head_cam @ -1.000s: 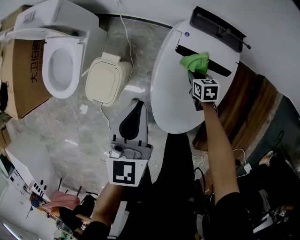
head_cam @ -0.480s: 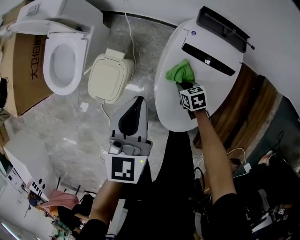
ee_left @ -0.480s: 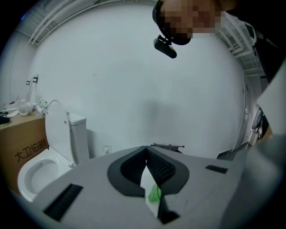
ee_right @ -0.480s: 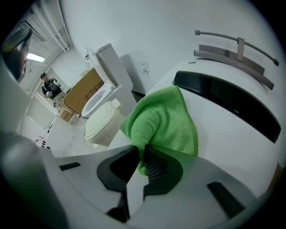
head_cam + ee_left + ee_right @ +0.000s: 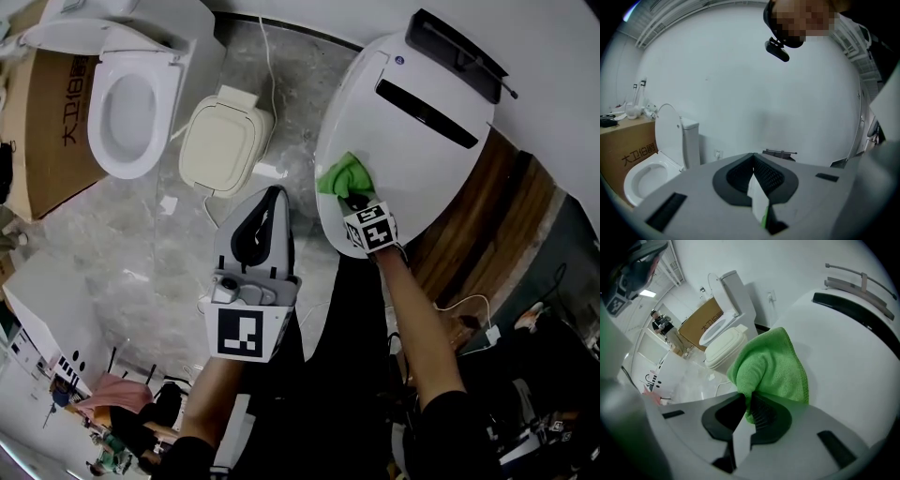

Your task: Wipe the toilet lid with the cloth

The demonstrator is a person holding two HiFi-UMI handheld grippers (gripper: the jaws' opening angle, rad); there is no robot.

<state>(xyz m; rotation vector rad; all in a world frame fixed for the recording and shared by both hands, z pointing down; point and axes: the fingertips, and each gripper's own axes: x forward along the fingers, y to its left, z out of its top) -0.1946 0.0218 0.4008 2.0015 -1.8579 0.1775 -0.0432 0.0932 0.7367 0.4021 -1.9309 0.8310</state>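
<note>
Toilet lid [image 5: 408,183]: smooth white plastic, high gloss. Cloth [image 5: 771,369] on the lid: green, matt, fine looped pile, stitched hem. Right gripper [image 5: 749,404]: matt grey plastic shell, black ribbed pads. Floor [image 5: 178,244] left of the lid: polished grey veined stone, reflective. Panel [image 5: 480,216] right of the lid: dark grained wood. Cardboard box [image 5: 52,141] far left of the lid: brown, matt.

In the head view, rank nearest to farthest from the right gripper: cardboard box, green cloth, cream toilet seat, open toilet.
1. green cloth, held by right gripper
2. cream toilet seat, on floor
3. open toilet, upper left
4. cardboard box, far left
</note>
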